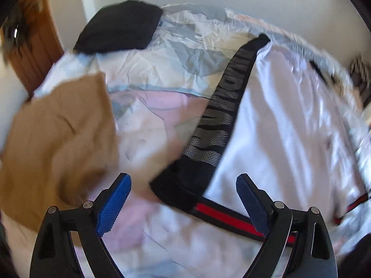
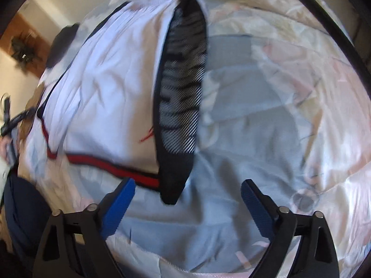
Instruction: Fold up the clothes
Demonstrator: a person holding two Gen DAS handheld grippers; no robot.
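A white garment [image 1: 289, 120] [image 2: 111, 88] lies spread on the bed. It has a black side stripe [image 1: 229, 97] [image 2: 183, 92] with grey lettering and a red-and-black hem band [image 1: 222, 217] [image 2: 116, 164]. My left gripper [image 1: 183, 178] hovers open over the corner where stripe and hem meet, with nothing clamped between its blue pads. My right gripper [image 2: 188, 181] is open too, just past the stripe's lower end and above the sheet, empty. Both views are blurred.
The bed carries a crumpled pale blue, pink and white patterned sheet [image 1: 176, 53] [image 2: 266, 115]. A tan garment [image 1: 58, 139] lies left of the white one and a folded black garment [image 1: 120, 27] behind it. A wooden door [image 1: 34, 46] stands at far left. Dark blue cloth [image 2: 20, 203] shows at the lower left.
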